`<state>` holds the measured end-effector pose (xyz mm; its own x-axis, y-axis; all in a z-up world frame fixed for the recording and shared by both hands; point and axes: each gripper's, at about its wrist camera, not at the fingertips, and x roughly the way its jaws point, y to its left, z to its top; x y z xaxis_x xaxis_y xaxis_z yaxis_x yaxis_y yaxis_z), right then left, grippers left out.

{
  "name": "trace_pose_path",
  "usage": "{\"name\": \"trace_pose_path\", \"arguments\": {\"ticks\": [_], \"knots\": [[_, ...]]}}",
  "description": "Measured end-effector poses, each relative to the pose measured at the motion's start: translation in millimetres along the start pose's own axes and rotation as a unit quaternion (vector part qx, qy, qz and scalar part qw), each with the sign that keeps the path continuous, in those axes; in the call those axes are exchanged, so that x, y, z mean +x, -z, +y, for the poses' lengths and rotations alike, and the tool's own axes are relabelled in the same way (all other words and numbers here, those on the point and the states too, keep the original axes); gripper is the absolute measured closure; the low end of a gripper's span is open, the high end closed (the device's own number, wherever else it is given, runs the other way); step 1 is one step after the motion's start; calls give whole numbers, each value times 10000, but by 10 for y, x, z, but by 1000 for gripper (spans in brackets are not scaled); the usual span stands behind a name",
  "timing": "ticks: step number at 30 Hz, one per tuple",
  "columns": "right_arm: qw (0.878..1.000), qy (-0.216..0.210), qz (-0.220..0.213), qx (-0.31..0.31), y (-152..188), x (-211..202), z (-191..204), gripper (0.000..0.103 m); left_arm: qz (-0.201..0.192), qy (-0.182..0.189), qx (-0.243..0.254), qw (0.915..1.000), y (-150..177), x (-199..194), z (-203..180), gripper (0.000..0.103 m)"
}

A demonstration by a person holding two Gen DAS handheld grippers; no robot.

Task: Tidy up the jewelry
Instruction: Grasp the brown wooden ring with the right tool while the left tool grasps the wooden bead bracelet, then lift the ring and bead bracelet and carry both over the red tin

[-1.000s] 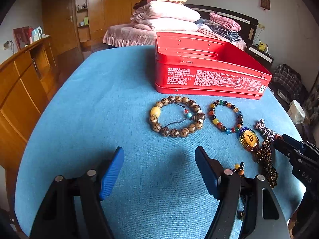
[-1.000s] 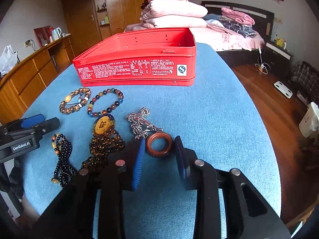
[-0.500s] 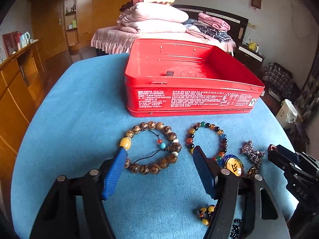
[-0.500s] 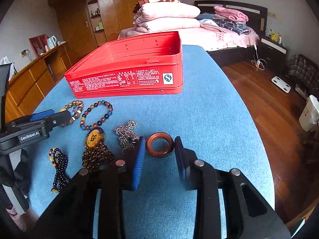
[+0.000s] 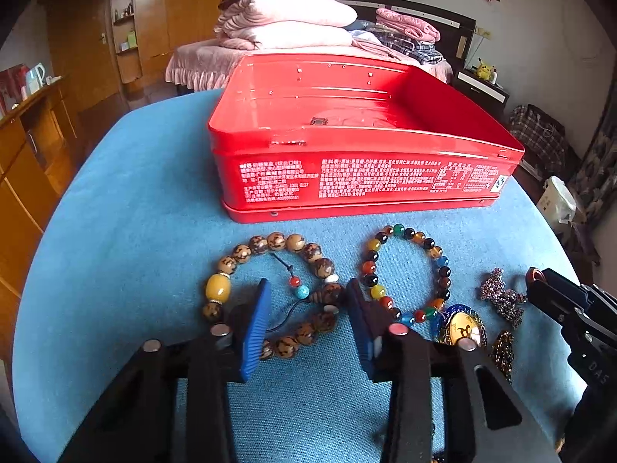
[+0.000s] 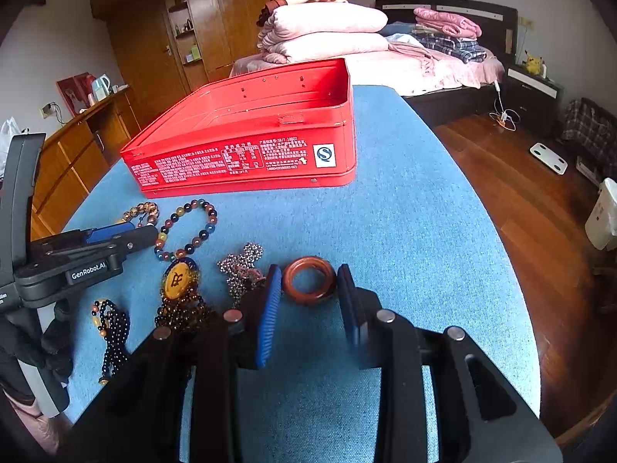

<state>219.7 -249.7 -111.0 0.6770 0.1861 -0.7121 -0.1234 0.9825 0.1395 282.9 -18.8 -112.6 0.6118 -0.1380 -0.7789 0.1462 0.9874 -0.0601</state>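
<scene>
An open red tin box [image 5: 347, 177] stands on the blue table, also in the right wrist view [image 6: 246, 158]. In front of it lie a brown wooden bead bracelet [image 5: 270, 250], a multicoloured bead bracelet [image 5: 405, 266], an amber pendant [image 5: 462, 330] and a silver chain [image 5: 501, 297]. My left gripper [image 5: 306, 306] is open, low over the brown bracelet, its fingers straddling the bracelet's right side. My right gripper [image 6: 308, 285] is shut on a brown ring [image 6: 308, 279], held just above the table.
A black bead necklace [image 6: 112, 332] lies at the front left of the table. The table edge [image 6: 501, 270] drops to a wooden floor on the right. A bed with folded blankets [image 5: 289, 23] and wooden cabinets [image 5: 31, 142] stand behind.
My left gripper has moved forward and down to the brown bracelet, and its fingers have narrowed. My right gripper keeps the brown ring and has shifted slightly back.
</scene>
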Motion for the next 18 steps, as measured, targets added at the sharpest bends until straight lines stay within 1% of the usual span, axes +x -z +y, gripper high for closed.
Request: {"name": "trace_pose_path", "arguments": {"ticks": [1,3,11,12,16,18], "knots": [[10000,1,1,3,-1,0,0,74,-8,-12,-60,10000,-1,-7,30,79],[10000,2,3,8,-1,-2,-1,74,-17,80,-139,9999,11,-23,67,83],[9999,-12,-96,-95,-26,-83,102,74,-129,222,-407,9988,170,-216,180,84],[9998,-21,-121,-127,-37,-103,131,74,-160,260,-444,9985,191,-252,199,90],[9996,-73,-167,-220,-70,-139,245,74,-293,335,-544,9975,217,-392,257,90],[9995,-102,-144,-247,-100,-131,292,74,-349,302,-530,9975,205,-439,252,90]]}}
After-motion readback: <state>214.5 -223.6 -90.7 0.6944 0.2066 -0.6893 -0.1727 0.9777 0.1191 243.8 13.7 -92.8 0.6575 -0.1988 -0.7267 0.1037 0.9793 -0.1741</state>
